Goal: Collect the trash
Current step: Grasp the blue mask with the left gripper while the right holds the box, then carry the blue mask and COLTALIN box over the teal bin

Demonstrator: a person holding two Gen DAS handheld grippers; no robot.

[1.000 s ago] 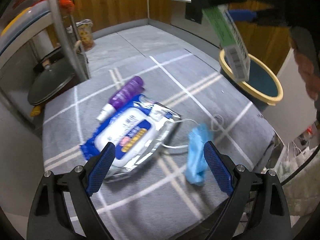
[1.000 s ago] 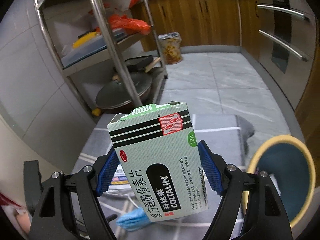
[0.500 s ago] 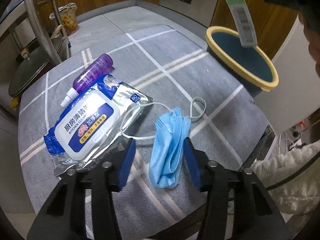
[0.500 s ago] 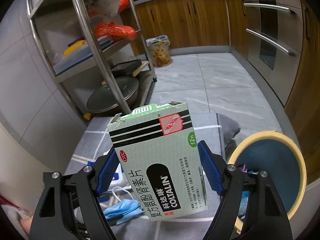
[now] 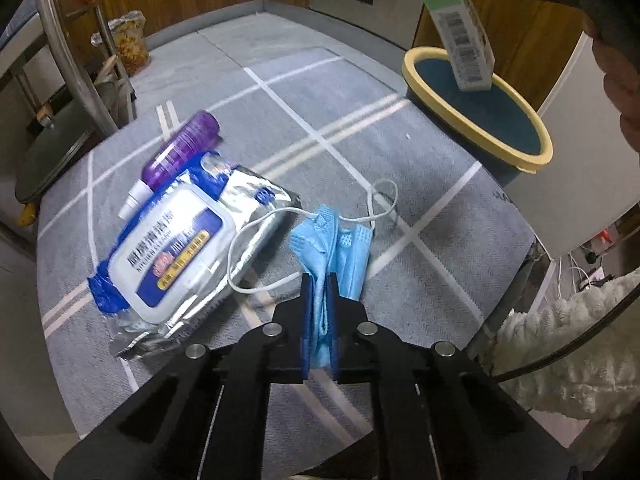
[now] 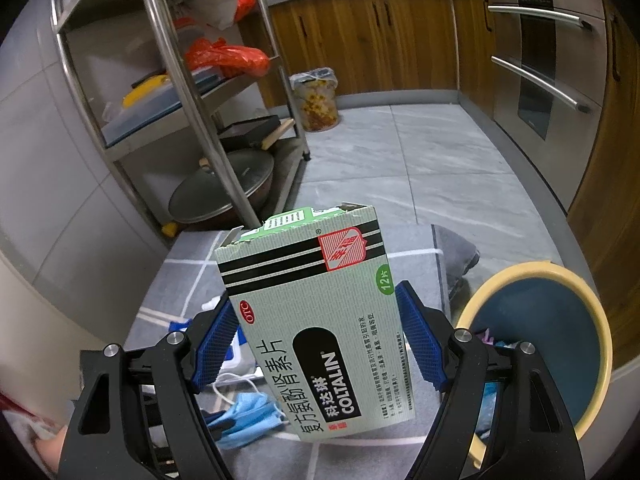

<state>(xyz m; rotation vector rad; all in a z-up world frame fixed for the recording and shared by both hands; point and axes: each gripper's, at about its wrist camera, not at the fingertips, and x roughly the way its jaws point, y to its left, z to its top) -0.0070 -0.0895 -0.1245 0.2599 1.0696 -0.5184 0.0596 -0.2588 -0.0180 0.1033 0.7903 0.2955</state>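
Observation:
A crumpled blue face mask (image 5: 332, 240) lies on the grey cloth-covered table (image 5: 304, 128), and my left gripper (image 5: 319, 284) is shut on its near end. The mask's white ear loops trail toward a blue and silver wet-wipe pack (image 5: 176, 248). A purple spray bottle (image 5: 176, 152) lies behind the pack. My right gripper (image 6: 316, 340) is shut on a green medicine box (image 6: 316, 320), held upright in the air beside the yellow-rimmed blue bin (image 6: 552, 332). In the left wrist view the same medicine box (image 5: 456, 20) hangs over the bin (image 5: 480, 108). The mask (image 6: 248, 416) shows low in the right wrist view.
A steel shelf rack (image 6: 176, 92) with a pan lid (image 6: 224, 188) and red bags stands beyond the table. Wooden cabinets, an oven front (image 6: 552, 64) and a lined waste basket (image 6: 318, 100) line the far floor. A person's fuzzy white sleeve (image 5: 568, 332) is at the right.
My left gripper has come down onto the mask and shut its jaws on it. My right gripper has kept the medicine box while the view shifted slightly toward the bin.

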